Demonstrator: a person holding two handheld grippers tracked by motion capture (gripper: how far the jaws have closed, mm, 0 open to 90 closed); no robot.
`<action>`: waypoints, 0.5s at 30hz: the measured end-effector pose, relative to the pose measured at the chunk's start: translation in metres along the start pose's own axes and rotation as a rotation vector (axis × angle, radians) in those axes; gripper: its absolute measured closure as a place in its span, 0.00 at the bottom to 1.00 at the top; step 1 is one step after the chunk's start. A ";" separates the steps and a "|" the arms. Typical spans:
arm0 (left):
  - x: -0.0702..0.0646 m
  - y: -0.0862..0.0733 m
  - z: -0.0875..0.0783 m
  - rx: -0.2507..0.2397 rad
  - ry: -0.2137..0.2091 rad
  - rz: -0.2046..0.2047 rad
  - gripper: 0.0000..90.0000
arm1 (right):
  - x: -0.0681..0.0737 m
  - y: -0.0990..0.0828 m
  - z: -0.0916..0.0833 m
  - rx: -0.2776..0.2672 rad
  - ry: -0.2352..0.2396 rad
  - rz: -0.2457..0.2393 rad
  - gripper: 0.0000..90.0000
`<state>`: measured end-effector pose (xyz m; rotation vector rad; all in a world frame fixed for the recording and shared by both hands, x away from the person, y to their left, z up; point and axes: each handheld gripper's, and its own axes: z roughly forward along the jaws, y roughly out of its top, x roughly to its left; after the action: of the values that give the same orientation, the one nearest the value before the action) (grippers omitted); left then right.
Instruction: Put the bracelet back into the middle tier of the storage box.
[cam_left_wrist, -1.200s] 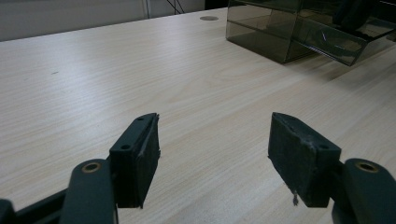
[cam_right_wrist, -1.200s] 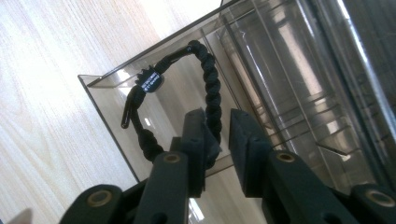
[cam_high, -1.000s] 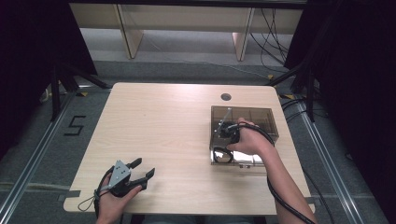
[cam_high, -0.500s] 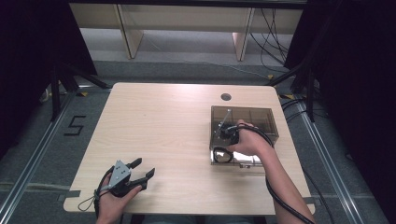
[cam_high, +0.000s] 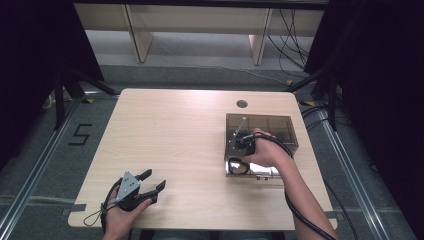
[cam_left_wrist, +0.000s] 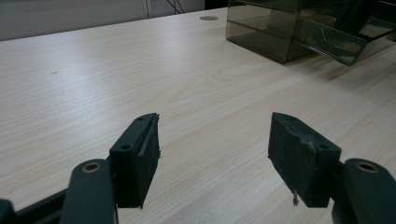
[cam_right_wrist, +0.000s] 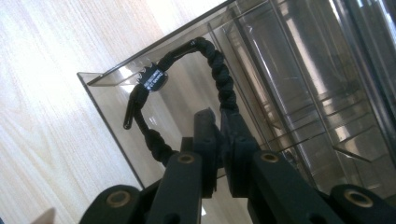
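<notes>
**Bracelet gripped over the open drawer**

My right tongs (cam_right_wrist: 219, 140) are clenched on the bracelet (cam_right_wrist: 219, 79), a black braided cord loop with a small tag. The jaws pinch the braid on one side of the loop, and the rest arches up and away in front of them, the loose cord end dangling to their left. Beneath and ahead of the jaws is the drawer (cam_right_wrist: 116, 121) of the box (cam_high: 272, 127), a smoked clear organiser; the drawer is pulled out toward me, and in the high view my right tongs (cam_high: 245, 145) hang just over it. I cannot tell whether the bracelet already touches the drawer floor or is a little clear of it.

My left tongs (cam_left_wrist: 212, 154) are released, jaws wide with nothing between them, low over the bare table (cam_left_wrist: 140, 70). The box stands well ahead of them and to their right. In the high view they (cam_high: 150, 182) rest near my edge of the table, well apart from the work.

I judge the step to be moving the bracelet at the drawer, though whether in or out I can't say from this. If in, the next move calls for lowering until the loop lies flat inside the walls, then releasing and rising straight up so the braid does not snag a jaw. The left tongs may be needed to steady the box.
</notes>
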<state>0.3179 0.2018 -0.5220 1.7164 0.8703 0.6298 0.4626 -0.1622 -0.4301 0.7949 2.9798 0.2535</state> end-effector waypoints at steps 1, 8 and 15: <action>0.000 0.000 0.000 0.001 0.000 0.008 0.37 | 0.001 0.000 -0.001 0.011 -0.002 0.011 0.94; 0.001 0.000 0.000 0.002 0.000 0.010 0.37 | 0.003 -0.001 -0.004 0.002 0.000 -0.019 0.93; 0.001 0.000 0.002 -0.016 -0.011 0.010 0.37 | 0.006 -0.003 -0.006 0.003 0.008 -0.029 0.89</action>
<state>0.3197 0.2018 -0.5225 1.7096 0.8473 0.6321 0.4551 -0.1630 -0.4248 0.7516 2.9973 0.2522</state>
